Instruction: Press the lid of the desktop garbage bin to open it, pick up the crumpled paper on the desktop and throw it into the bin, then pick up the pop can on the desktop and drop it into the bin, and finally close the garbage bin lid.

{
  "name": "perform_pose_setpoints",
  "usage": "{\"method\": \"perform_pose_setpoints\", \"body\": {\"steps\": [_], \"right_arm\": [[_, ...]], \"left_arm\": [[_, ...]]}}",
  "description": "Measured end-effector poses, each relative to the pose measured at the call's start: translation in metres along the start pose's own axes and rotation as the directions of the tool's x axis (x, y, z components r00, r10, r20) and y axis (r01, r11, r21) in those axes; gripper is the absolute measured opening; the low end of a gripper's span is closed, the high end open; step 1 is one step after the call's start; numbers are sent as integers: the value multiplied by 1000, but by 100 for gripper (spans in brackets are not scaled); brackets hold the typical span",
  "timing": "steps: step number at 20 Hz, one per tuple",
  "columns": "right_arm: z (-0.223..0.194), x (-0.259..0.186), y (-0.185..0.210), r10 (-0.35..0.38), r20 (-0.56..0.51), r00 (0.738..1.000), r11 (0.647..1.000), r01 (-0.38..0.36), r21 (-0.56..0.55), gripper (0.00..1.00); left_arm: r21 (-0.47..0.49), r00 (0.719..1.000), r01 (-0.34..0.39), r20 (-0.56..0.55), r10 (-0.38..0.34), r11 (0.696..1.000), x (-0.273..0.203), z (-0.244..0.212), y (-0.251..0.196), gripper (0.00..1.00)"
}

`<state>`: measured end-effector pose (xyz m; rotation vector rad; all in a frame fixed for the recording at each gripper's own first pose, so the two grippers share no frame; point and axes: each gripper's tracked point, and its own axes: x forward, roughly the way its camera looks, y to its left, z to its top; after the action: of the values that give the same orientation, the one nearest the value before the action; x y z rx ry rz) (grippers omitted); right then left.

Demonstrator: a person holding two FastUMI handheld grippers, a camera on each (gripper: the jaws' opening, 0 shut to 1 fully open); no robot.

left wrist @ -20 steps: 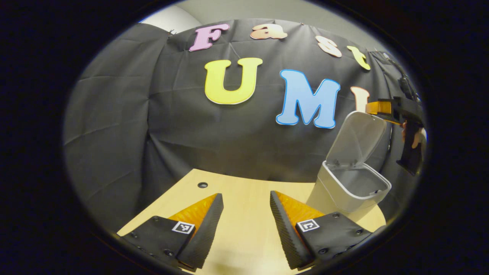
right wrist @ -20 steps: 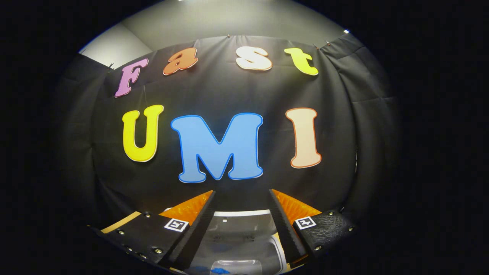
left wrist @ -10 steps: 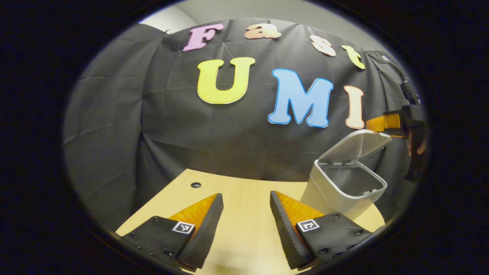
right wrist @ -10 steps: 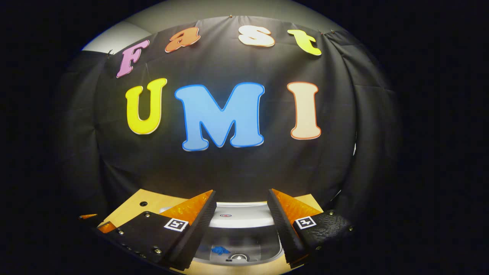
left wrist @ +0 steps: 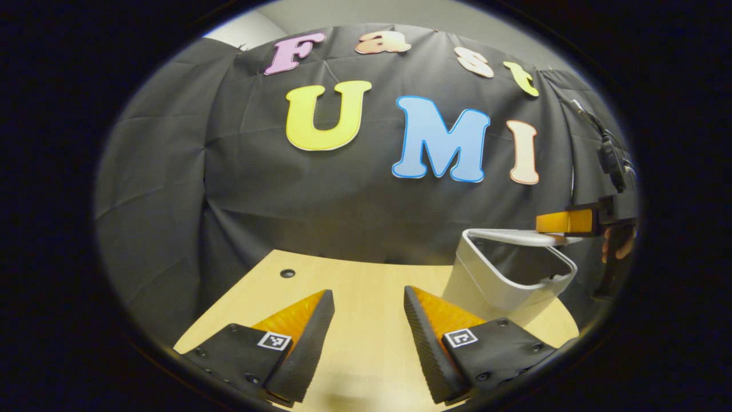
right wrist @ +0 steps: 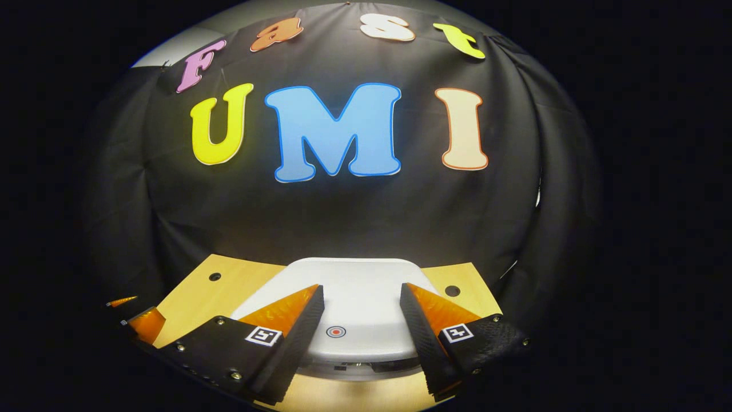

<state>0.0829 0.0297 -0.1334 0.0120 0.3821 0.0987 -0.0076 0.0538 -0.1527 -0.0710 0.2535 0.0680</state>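
Garbage bin lid (right wrist: pixel 354 286) lies almost flat over the desktop garbage bin (left wrist: pixel 492 286), which stands on the wooden desktop (left wrist: pixel 354 286) at about four o'clock in the left gripper view, near the desk's far right edge and close to the black cloth wall. A thin gap shows under the lid's near edge in the right gripper view, so it looks lowered but, I judge, not yet latched. The right gripper (right wrist: pixel 361 294) sits over the lid with its fingers spread apart, straddling the round red-ringed button (right wrist: pixel 335 331) at six o'clock and grasping nothing; from the side, its fingers (left wrist: pixel 563 221) rest at the lid's raised edge, placed to push down, not to grip. The left gripper (left wrist: pixel 366 303) hangs open and empty above bare desktop, well apart from the bin, probably kept clear because closing needs one pushing tool. No paper or can lies on the visible desktop, which suits the final closing step.
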Motion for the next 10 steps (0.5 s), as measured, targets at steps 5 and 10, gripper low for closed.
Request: {"method": "perform_pose_setpoints", "body": {"steps": [5, 10], "right_arm": [[-26, 8, 1, 2, -51, 999, 1000, -2, -12, 87], [-30, 8, 1, -3, -25, 1000, 1000, 3, -10, 87]], "left_arm": [[9, 1000, 4, -8, -4, 1000, 2, -2, -5, 84], [15, 1000, 6, -16, -6, 1000, 6, -4, -9, 84]]}}
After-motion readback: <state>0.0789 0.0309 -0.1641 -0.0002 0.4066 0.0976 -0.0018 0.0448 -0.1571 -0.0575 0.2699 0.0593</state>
